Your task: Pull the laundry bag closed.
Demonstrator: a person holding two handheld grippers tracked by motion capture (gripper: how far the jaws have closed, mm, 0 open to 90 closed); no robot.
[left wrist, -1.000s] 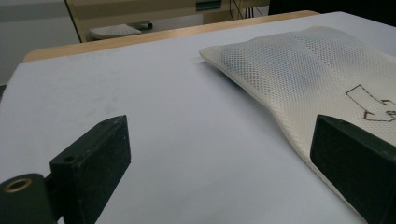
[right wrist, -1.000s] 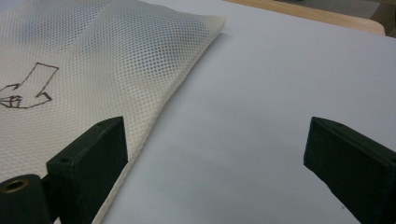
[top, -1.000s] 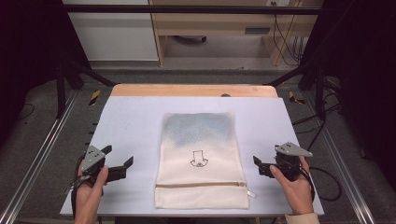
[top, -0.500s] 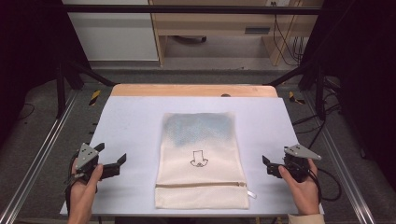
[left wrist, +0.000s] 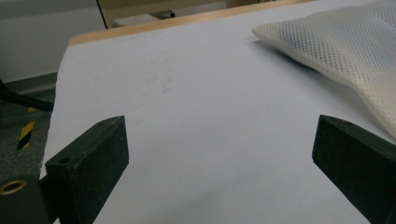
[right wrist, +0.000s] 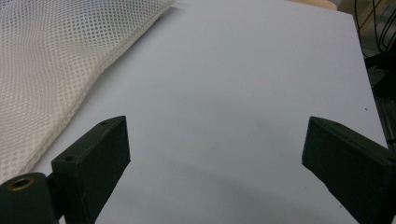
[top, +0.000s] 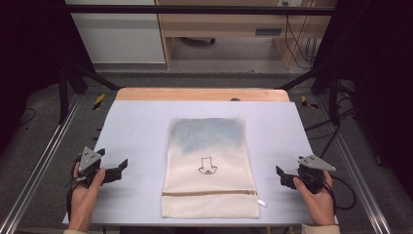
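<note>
On the table (top: 141, 131), one pale sheet covers the top except for a strip of bare wood along the far edge, and this surface is the largest thing before you. One mesh bag (top: 209, 165) lies flat at its middle, long side running away from you. That bag serves as the landmark for everything else. It is cream-white netting with a bluish patch showing through its far half, one small black arrow-like drawing (top: 206, 165) printed near its centre, and one zipper line (top: 209, 193) running across it close to the near end, with a small pull tab at the right end of that line.

Two grippers are in your hands, one on each side of the bag and both well apart from it. Your left gripper (top: 117, 169) sits to the left of the bag, level with its near half, jaws pointing toward it. Your right gripper (top: 281, 176) sits to the right of the bag at about the same level, jaws also pointing inward. Each carries one grey three-cornered plate on top.

From the left gripper view, the two black jaws stand wide apart with bare table between them and nothing held; the bag's netting (left wrist: 341, 42) lies off to the upper right. From the right gripper view, the jaws are likewise spread wide and empty, with the bag's netting (right wrist: 51, 60) at the upper left.
</note>
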